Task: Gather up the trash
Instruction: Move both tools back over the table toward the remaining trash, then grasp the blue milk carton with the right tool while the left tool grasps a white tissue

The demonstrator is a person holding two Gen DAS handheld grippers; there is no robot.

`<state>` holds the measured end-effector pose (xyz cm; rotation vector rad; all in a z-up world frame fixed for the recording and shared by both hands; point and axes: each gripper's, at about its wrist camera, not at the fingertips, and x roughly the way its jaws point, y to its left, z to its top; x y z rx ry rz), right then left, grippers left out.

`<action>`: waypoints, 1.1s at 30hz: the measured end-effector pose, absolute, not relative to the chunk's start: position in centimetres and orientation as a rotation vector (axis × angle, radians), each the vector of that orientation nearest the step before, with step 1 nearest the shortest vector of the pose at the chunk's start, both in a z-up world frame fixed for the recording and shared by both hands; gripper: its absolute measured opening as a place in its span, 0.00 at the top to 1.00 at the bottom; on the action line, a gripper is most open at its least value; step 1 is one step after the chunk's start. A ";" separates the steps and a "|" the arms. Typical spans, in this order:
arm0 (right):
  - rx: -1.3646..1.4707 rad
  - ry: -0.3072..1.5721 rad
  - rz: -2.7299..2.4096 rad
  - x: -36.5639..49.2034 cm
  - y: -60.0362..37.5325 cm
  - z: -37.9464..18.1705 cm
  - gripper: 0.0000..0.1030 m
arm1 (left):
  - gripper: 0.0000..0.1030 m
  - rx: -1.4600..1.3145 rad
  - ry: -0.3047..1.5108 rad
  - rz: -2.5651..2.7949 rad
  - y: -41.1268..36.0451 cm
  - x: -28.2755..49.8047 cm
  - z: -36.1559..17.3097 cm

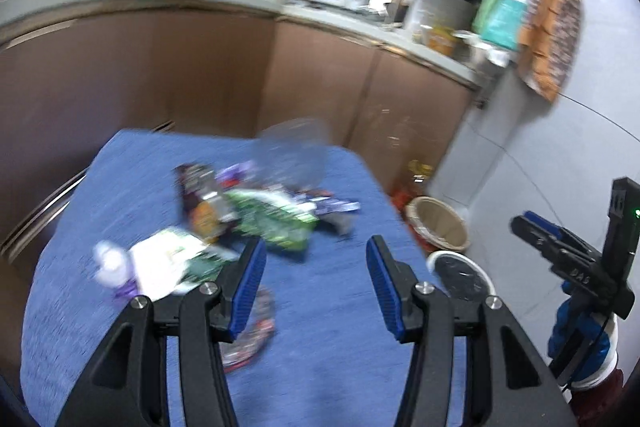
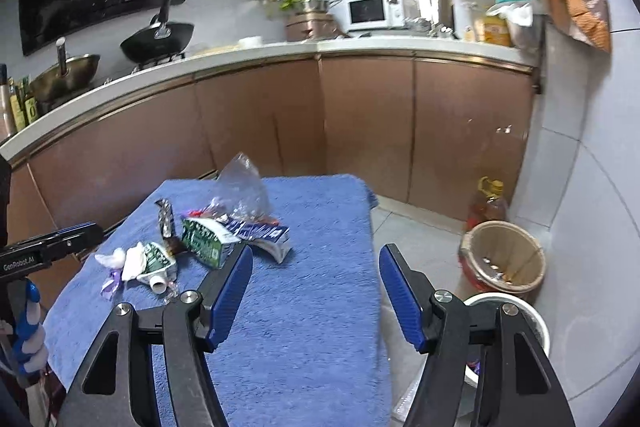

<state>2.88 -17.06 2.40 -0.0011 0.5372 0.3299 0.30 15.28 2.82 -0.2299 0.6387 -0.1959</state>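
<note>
A blue towel (image 2: 304,267) covers a small table in a kitchen, and the trash sits on it. Near the far end of the towel is a clear plastic bag (image 2: 242,187). In front of the bag lie a green carton (image 2: 204,237) and a blue and white wrapper (image 2: 260,233). Toward the left edge of the towel lie a squashed white tube (image 2: 150,263) and a silver wrapper (image 2: 165,217). The right gripper (image 2: 316,281) hovers over the near part of the towel; its jaws are wide apart with nothing between them. The left gripper (image 1: 316,277) also hangs above the towel, jaws wide and empty. On the floor right of the towel stand a tan bin (image 2: 504,259) and a white bucket (image 2: 532,323).
</note>
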 end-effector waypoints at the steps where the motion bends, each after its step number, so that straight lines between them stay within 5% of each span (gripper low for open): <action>1: -0.007 0.552 0.344 3.5 -16.7 2.0 0.37 | 0.51 -0.246 0.654 -0.162 16.6 0.4 2.1; 20: -0.141 0.727 0.594 15.4 -10.0 -6.2 0.30 | 0.51 -0.428 0.829 0.142 28.7 4.2 -5.2; 33: -0.158 0.773 0.700 21.2 -8.2 -9.2 0.30 | 0.51 -0.323 0.887 -0.054 23.8 9.0 -5.0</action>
